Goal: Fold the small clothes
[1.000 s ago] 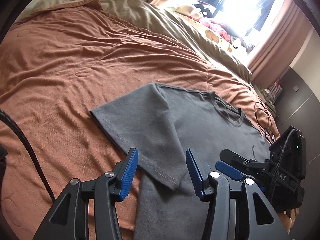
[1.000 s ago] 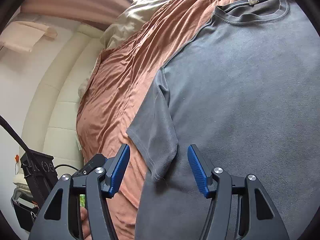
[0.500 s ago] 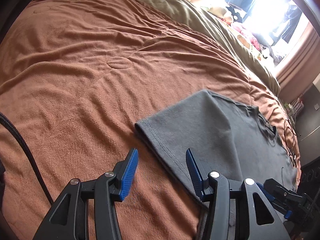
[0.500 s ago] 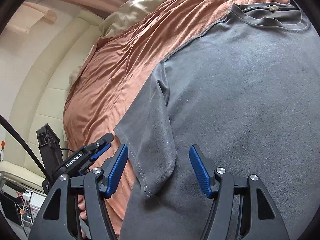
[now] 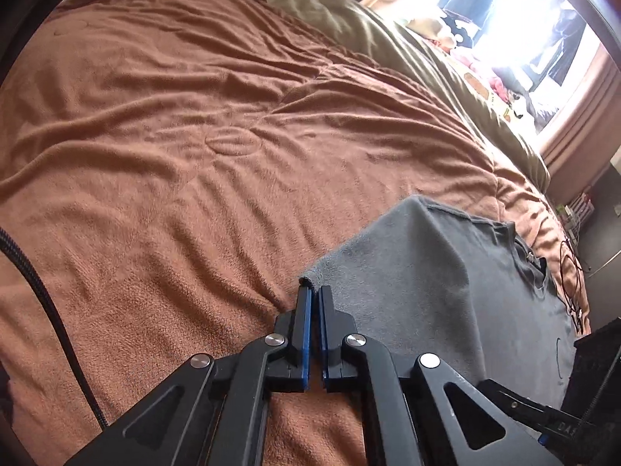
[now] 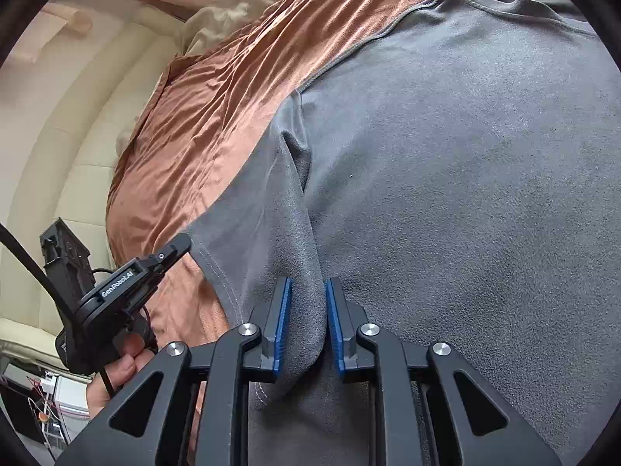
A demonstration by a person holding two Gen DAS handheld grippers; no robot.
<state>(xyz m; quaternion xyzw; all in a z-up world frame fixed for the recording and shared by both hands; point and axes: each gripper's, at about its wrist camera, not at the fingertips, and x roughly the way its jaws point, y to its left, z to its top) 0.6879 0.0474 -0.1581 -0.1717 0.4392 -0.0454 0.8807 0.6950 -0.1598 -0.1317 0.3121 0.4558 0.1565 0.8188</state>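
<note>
A grey T-shirt [image 5: 446, 283] lies flat on a brown blanket [image 5: 194, 155], collar away from me. My left gripper [image 5: 314, 291] is shut on the outer corner of the shirt's sleeve hem. In the right wrist view the T-shirt [image 6: 465, 194] fills the right side. My right gripper [image 6: 306, 295] is shut on a bunched fold of the sleeve [image 6: 306, 272] near the underarm. The left gripper [image 6: 170, 248] also shows at the left of that view, held by a hand.
An olive duvet [image 5: 407, 46] lies along the far side of the bed under a bright window. Black cables [image 5: 570, 272] and a dark cabinet stand at the right. A cream padded headboard [image 6: 58, 136] stands at the left of the right wrist view.
Both grippers went from open to shut. The left one moved to the sleeve's outer corner and pinched it. The right one closed on the sleeve fold.
</note>
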